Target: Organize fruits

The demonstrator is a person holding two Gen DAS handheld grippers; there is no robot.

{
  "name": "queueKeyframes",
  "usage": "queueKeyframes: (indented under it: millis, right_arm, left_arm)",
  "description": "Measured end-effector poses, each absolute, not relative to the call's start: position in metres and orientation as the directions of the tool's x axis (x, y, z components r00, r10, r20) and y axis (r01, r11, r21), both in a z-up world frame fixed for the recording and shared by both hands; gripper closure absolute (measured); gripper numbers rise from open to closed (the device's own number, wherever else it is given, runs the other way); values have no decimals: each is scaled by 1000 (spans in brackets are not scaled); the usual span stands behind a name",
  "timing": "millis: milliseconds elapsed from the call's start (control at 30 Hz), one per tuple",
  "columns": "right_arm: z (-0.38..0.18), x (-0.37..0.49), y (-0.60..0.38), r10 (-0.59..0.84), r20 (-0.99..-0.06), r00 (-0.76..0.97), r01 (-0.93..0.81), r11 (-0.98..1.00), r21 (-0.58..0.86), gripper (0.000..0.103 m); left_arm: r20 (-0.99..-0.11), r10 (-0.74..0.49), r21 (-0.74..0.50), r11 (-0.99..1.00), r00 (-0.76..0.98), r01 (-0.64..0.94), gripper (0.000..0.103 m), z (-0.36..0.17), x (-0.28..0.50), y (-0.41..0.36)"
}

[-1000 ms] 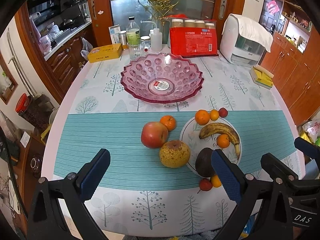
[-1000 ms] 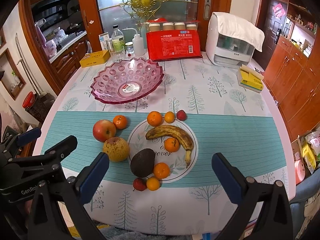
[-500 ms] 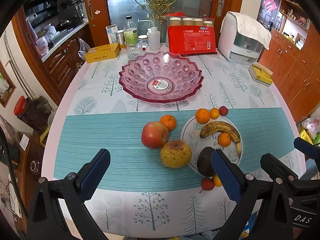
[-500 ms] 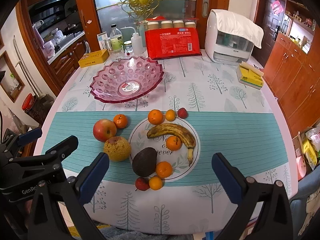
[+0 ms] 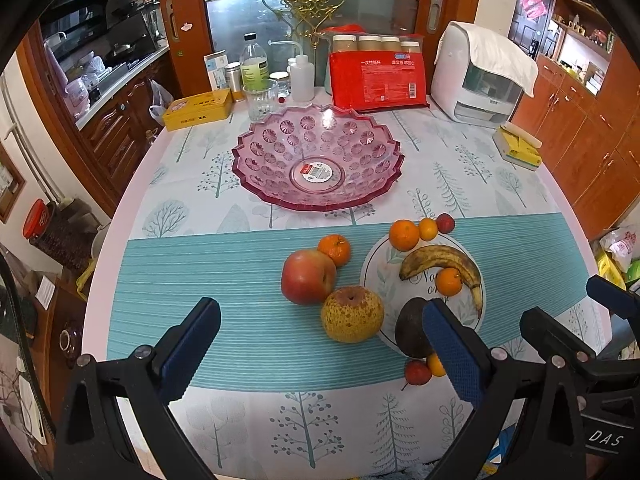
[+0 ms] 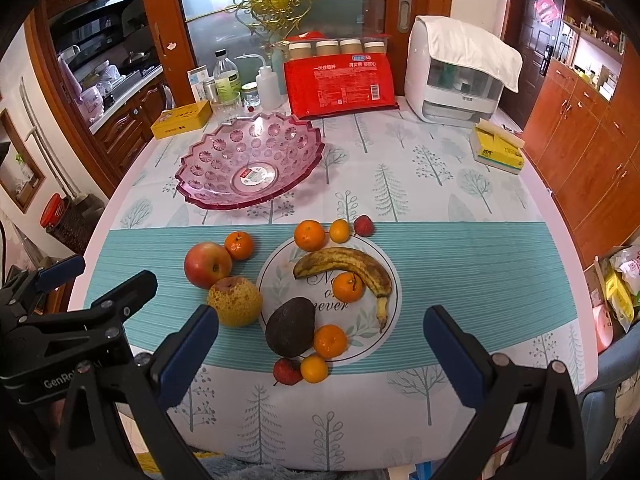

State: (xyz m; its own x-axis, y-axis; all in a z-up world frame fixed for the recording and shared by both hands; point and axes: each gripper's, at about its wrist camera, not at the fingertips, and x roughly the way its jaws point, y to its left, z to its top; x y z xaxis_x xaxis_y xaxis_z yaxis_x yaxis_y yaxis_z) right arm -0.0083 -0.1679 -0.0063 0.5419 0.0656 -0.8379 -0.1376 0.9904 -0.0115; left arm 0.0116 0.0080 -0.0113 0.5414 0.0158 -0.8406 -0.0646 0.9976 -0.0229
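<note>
Right wrist view: both grippers spread wide, empty, above table's near edge.

Left gripper [image 5: 320, 344] and right gripper [image 6: 320, 344] gaping, clear of fruit. Nearest the front edge: a small red fruit [image 6: 287, 371] and small orange [image 6: 314, 369], touching. Behind them, on table [image 6: 460, 200] mid-cloth: avocado [image 6: 291, 327], pear [image 6: 235, 301] touching apple [image 6: 207, 265], banana [image 6: 346, 266] curled round an orange [image 6: 347, 287]. Farther back, toward the left edge: pink bowl [image 6: 250, 160], empty. Along the far edge: red pack [image 6: 340, 84].

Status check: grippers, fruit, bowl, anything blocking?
Left hand-held gripper and right hand-held gripper open, empty. Fruit, apple included, on table; pink bowl empty. Path clear.
</note>
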Motion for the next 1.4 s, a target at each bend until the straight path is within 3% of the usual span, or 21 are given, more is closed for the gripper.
queueKeyframes:
  millis: [1067,1400]
  right_arm:
    - [-28,17,-155,85,-868,489,-134,991,22,0]
    - [-47,30,-142,113,-886,450,-164,986,43,0]
  left_arm:
    - [-875,-22,-58,997,484,-59,2,-36,37,25]
    - [-886,-95,-145,986,454,-77,2,-60,46,48]
